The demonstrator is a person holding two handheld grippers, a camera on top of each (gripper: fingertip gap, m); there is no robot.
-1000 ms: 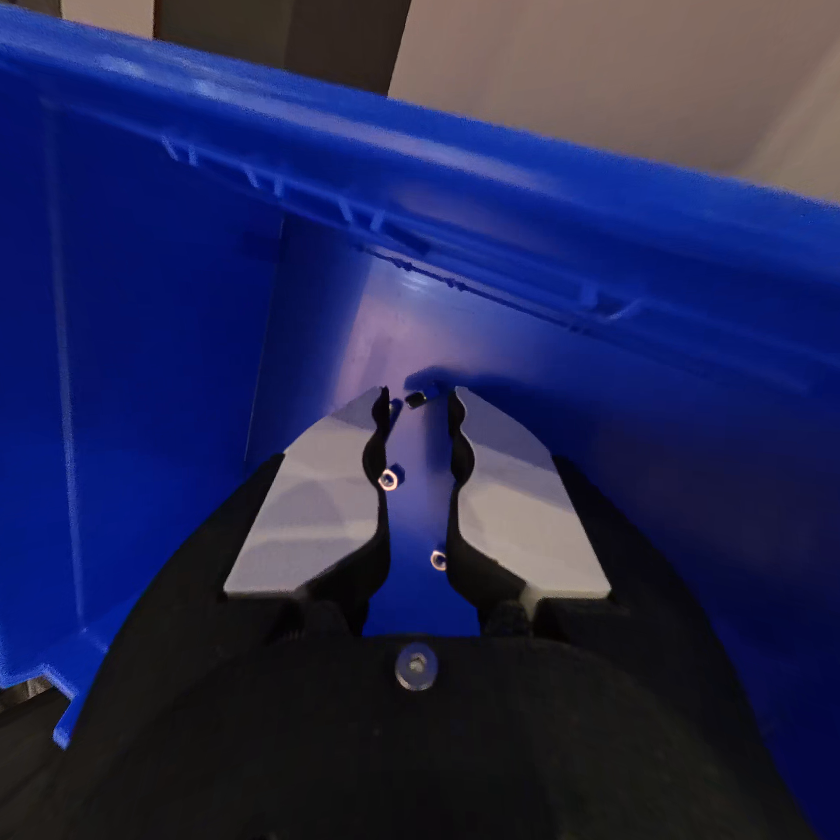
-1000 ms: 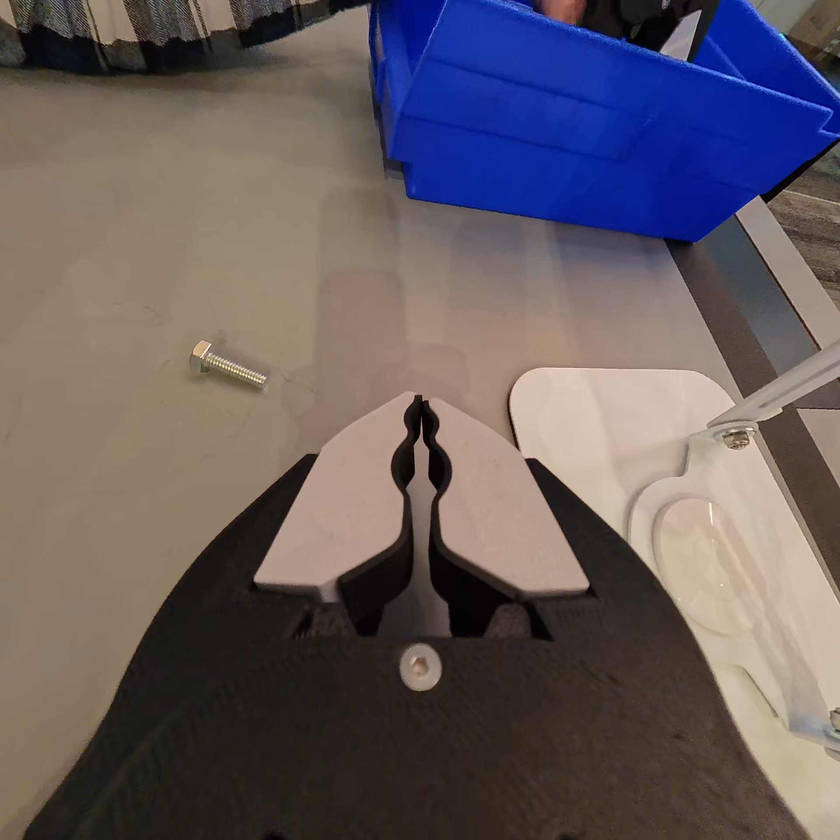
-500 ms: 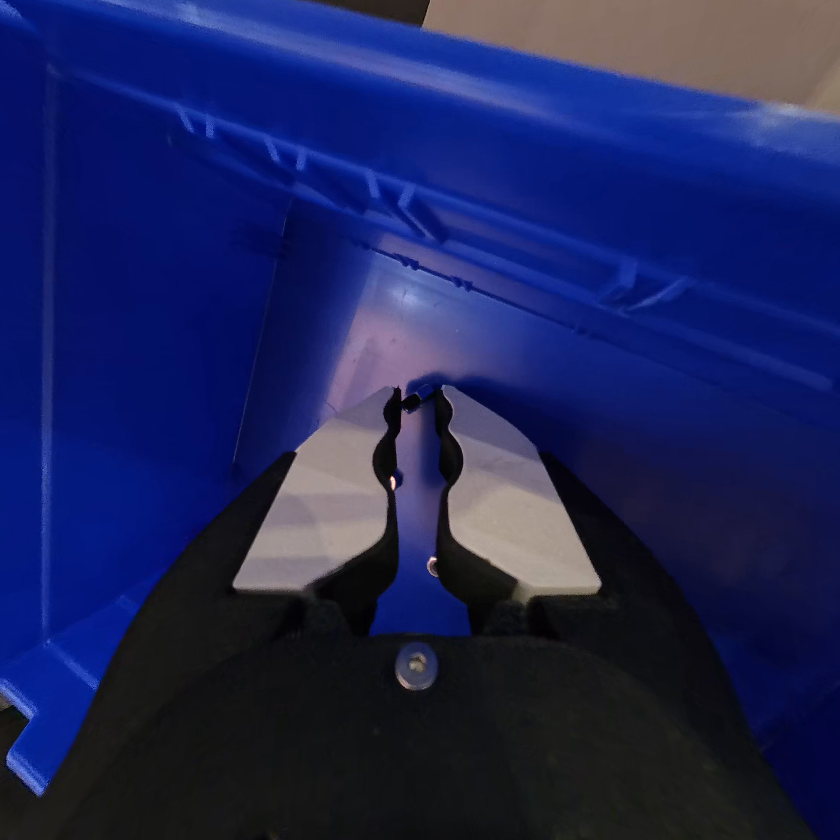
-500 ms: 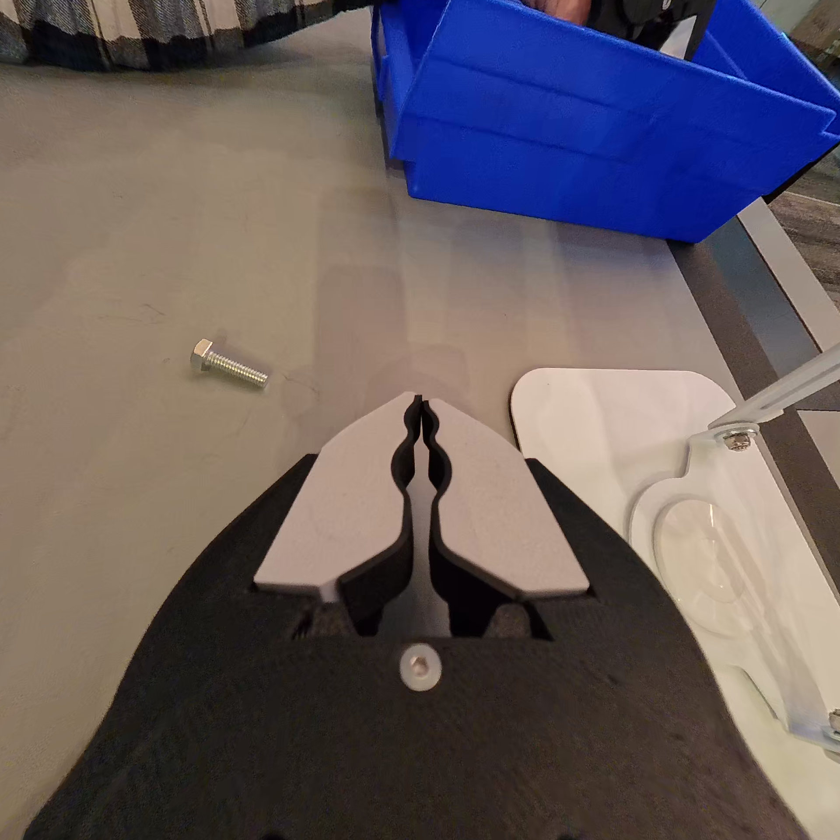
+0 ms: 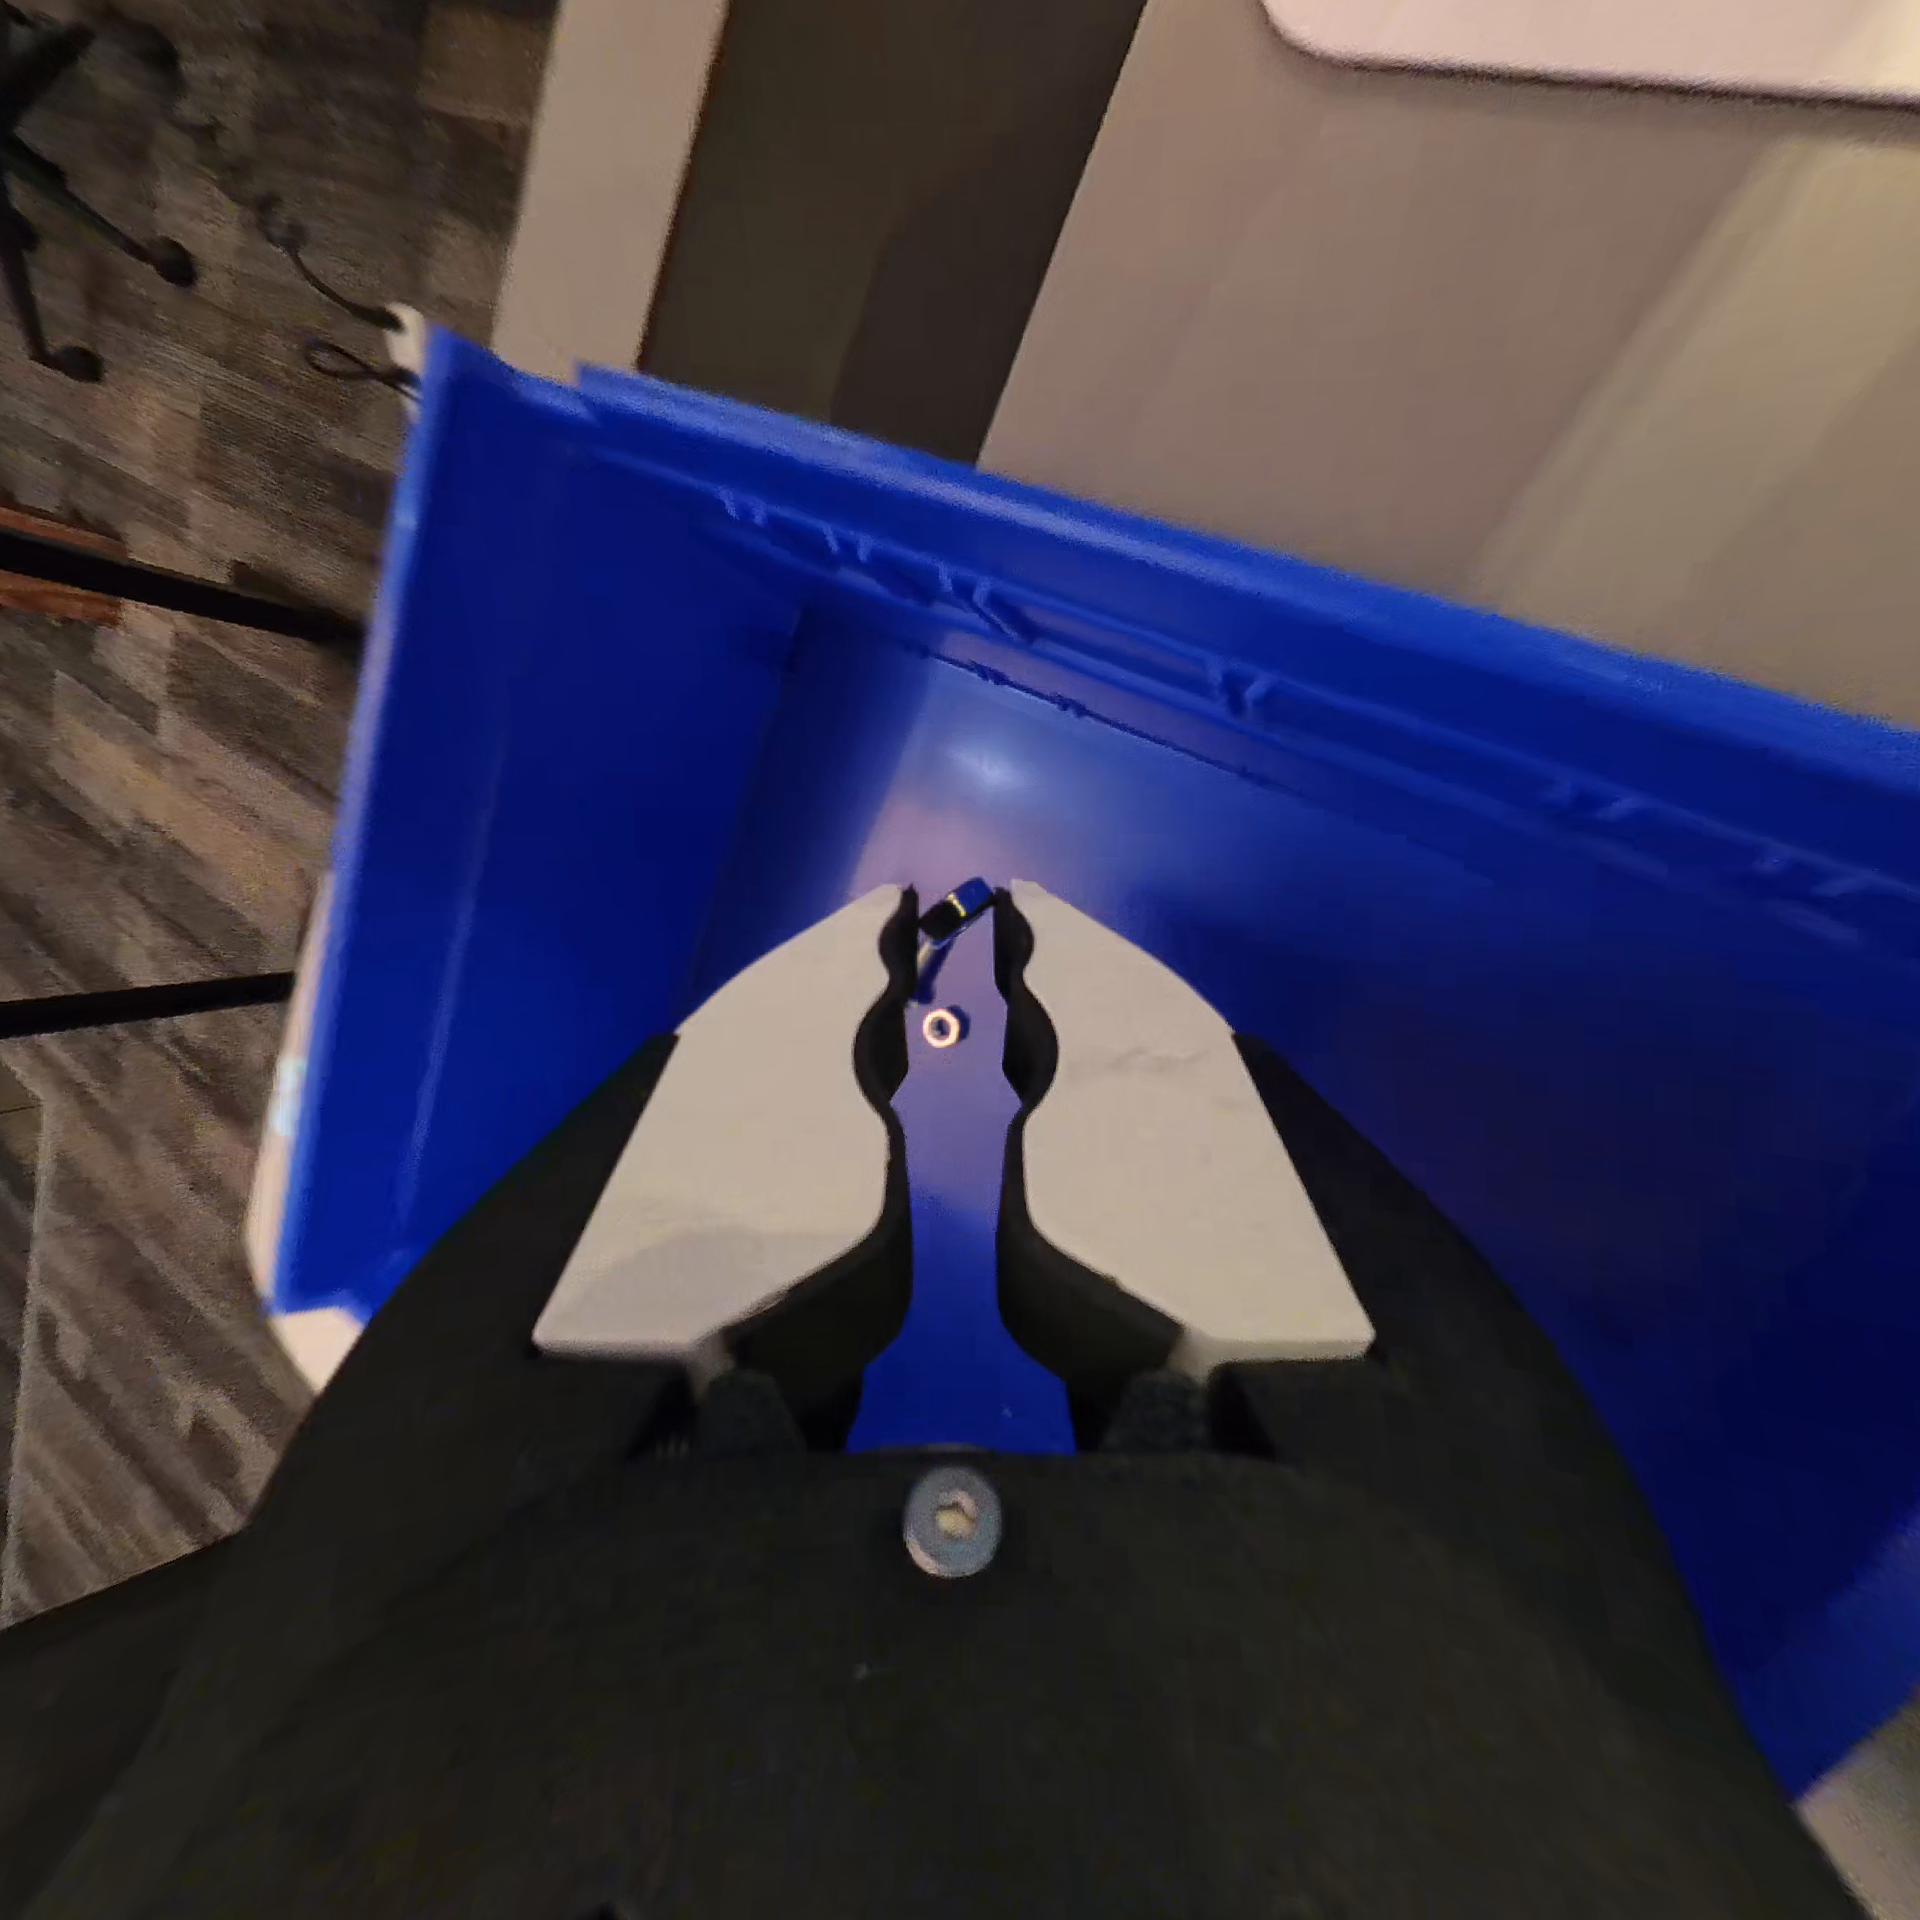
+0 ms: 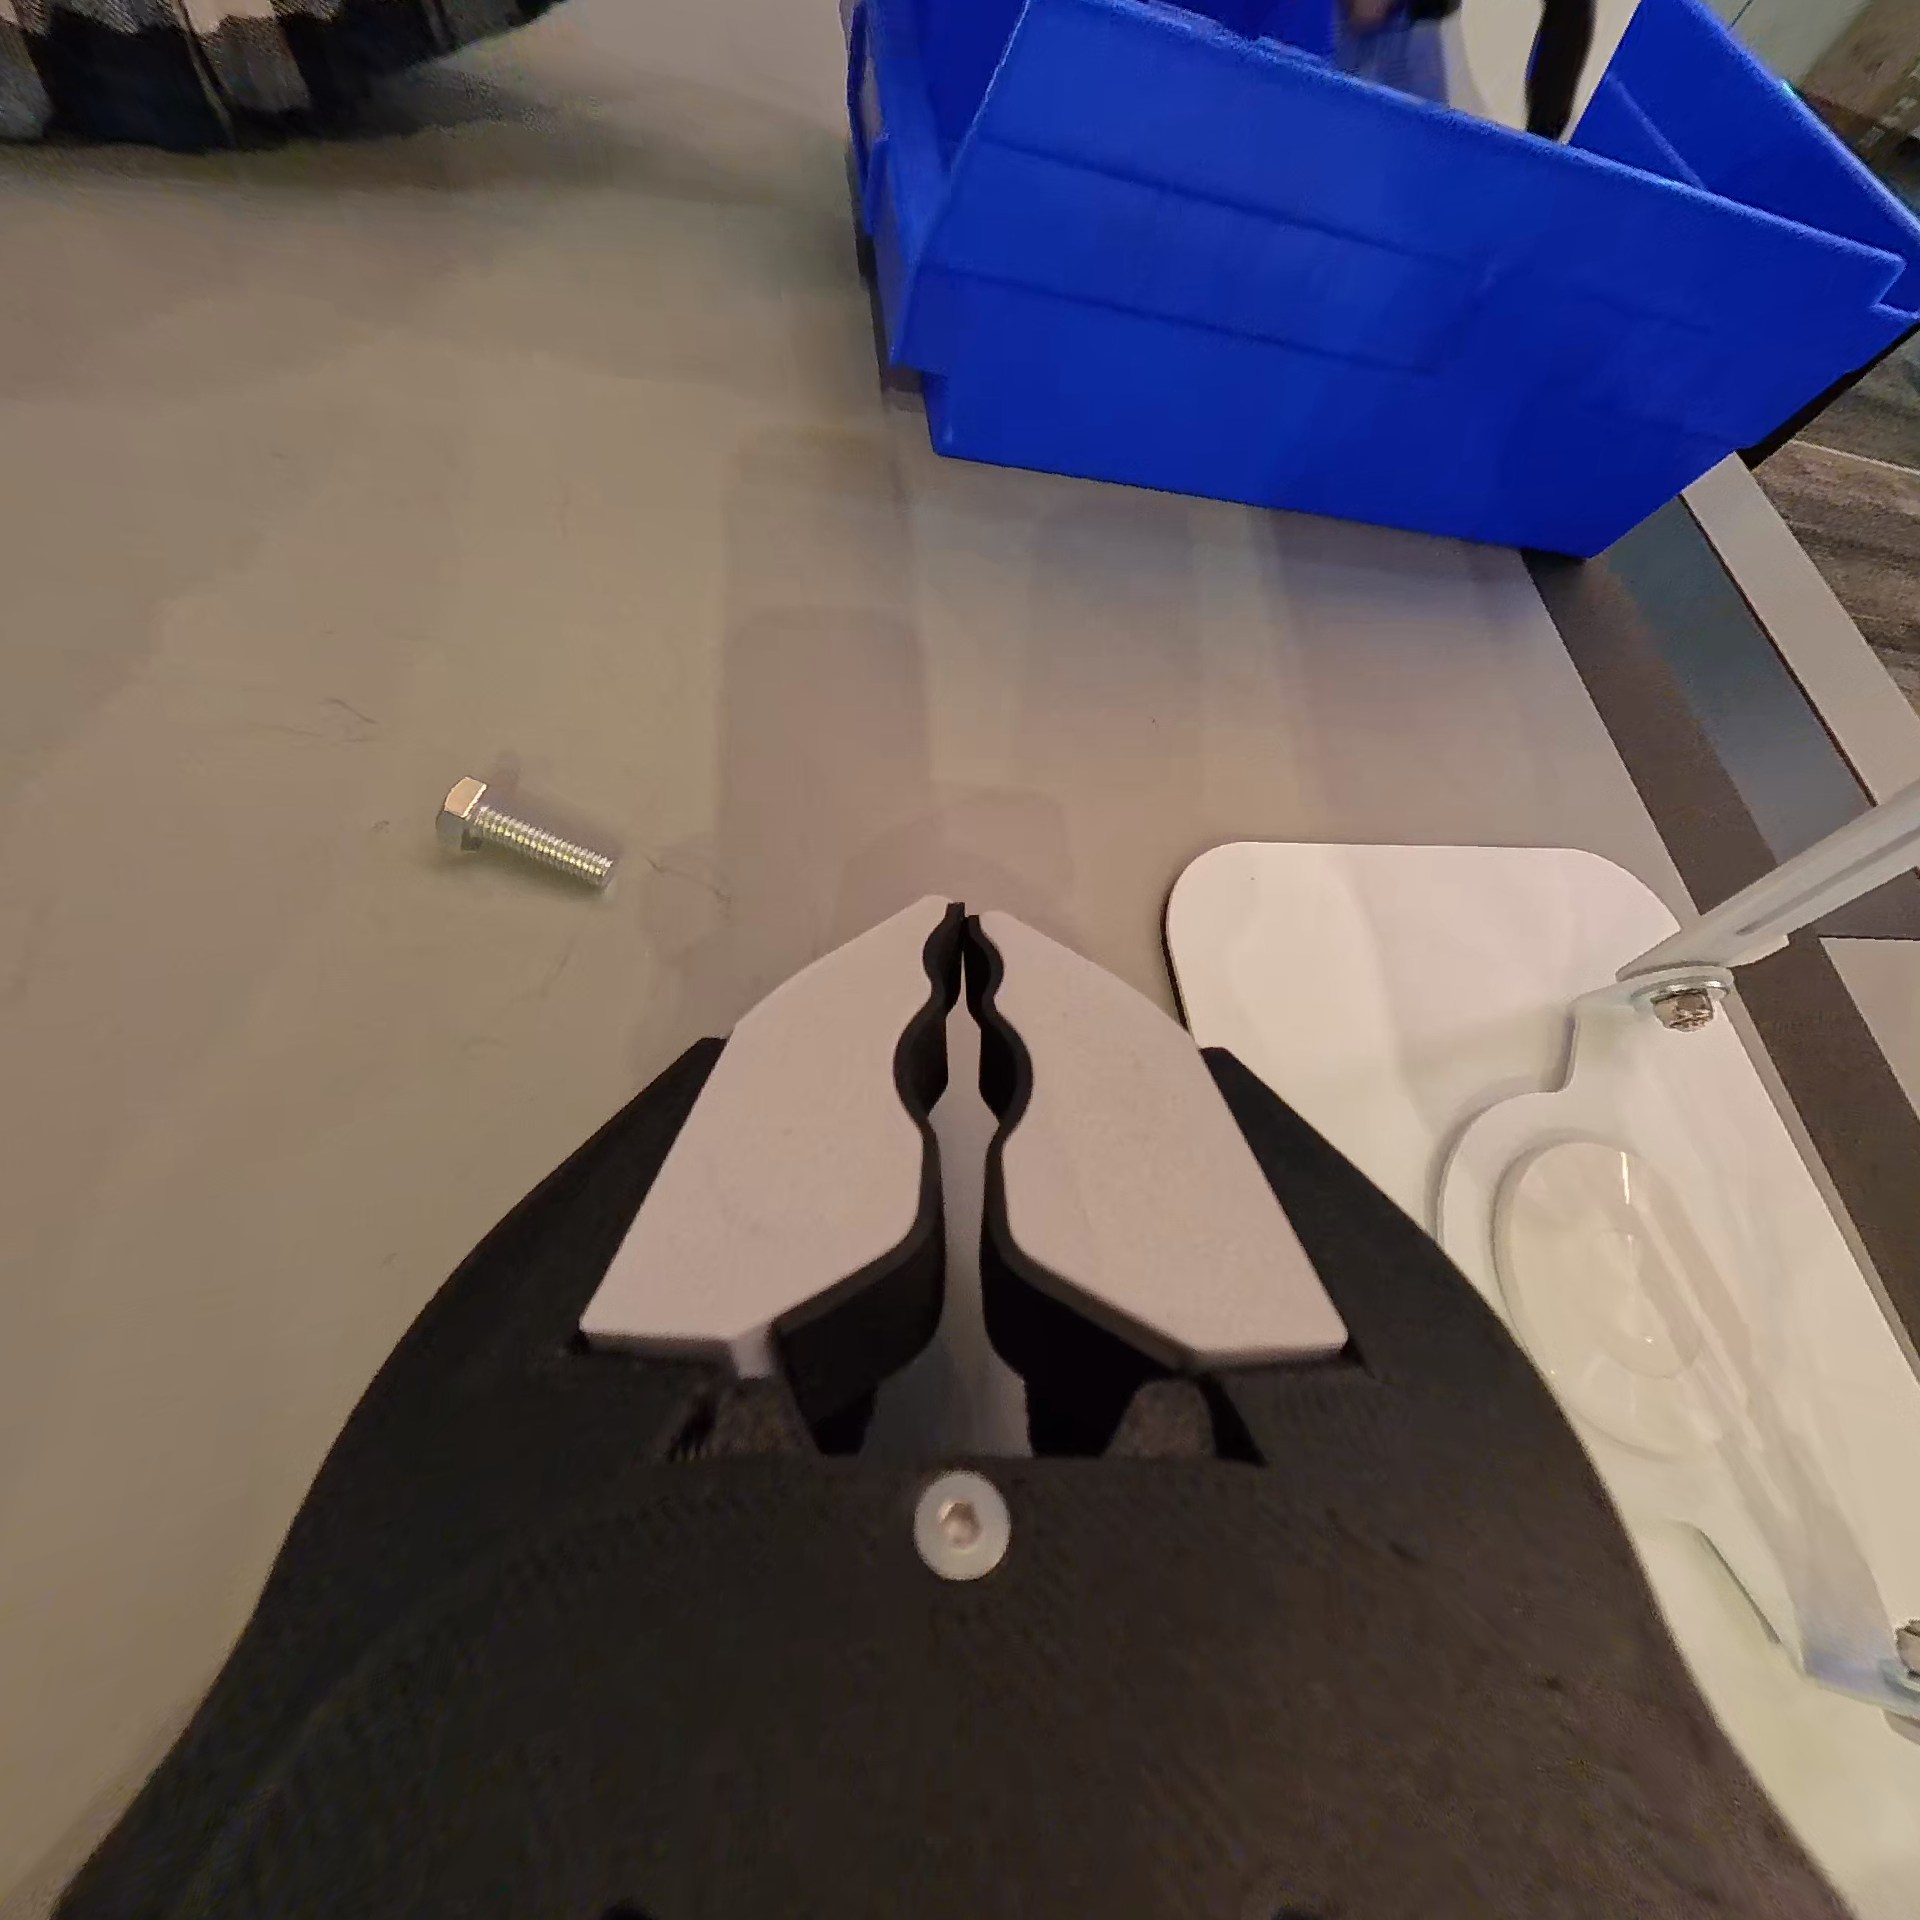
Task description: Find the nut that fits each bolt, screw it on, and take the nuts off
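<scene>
Over the blue bin (image 5: 1351, 1039), the left gripper (image 5: 958, 914) has its fingers clamped on a nut (image 5: 961, 907). The right gripper (image 6: 961, 920) is closed, empty. The bolt (image 6: 525, 847) lies on the desk (image 6: 416, 520), left of the right fingers, threaded end toward them.

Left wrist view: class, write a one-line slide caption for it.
Left tongs pinch a small nut above another nut lying in the blue bin.

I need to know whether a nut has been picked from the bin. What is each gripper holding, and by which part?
Left gripper: a small nut, pinched across its sides at the fingertips. Right gripper: shut, holding nothing.
</scene>
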